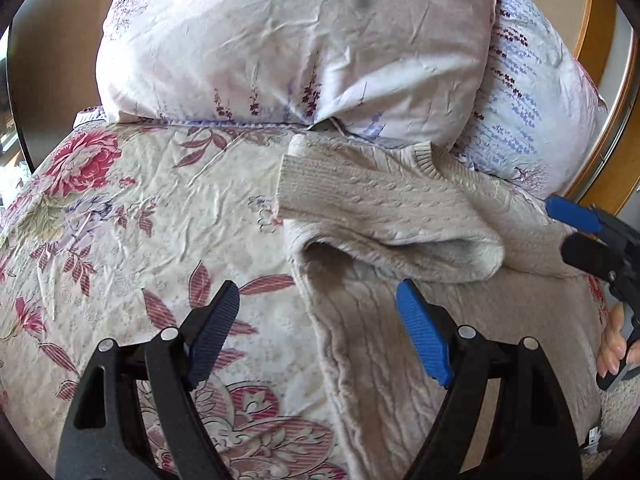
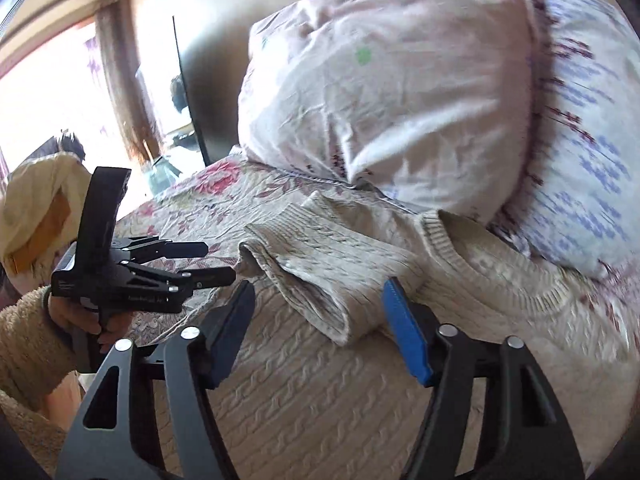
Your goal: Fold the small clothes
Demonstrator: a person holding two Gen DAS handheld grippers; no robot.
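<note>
A beige cable-knit sweater (image 1: 400, 208) lies flat on a floral bedspread (image 1: 120, 220), with one sleeve (image 1: 360, 184) folded across its chest. My left gripper (image 1: 318, 320) hovers open over the sweater's left edge, with nothing pressed between its blue pads. At the right edge of that view, my right gripper (image 1: 568, 236) reaches over the sweater's far side. In the right wrist view, the right gripper (image 2: 318, 320) stands open above the sweater (image 2: 320, 380). The folded sleeve's (image 2: 320, 272) end lies between its fingers, untouched by the pads. The left gripper (image 2: 220, 262) is held at the left, near the sleeve cuff.
Two floral pillows (image 1: 288, 40) (image 1: 536, 100) rest against the sweater's collar end. A wooden bed frame (image 1: 588, 60) curves behind them. A dark screen (image 2: 192, 92) and a bright window (image 2: 48, 92) stand past the bed's left side. A fleece-sleeved arm (image 2: 24, 340) holds the left gripper.
</note>
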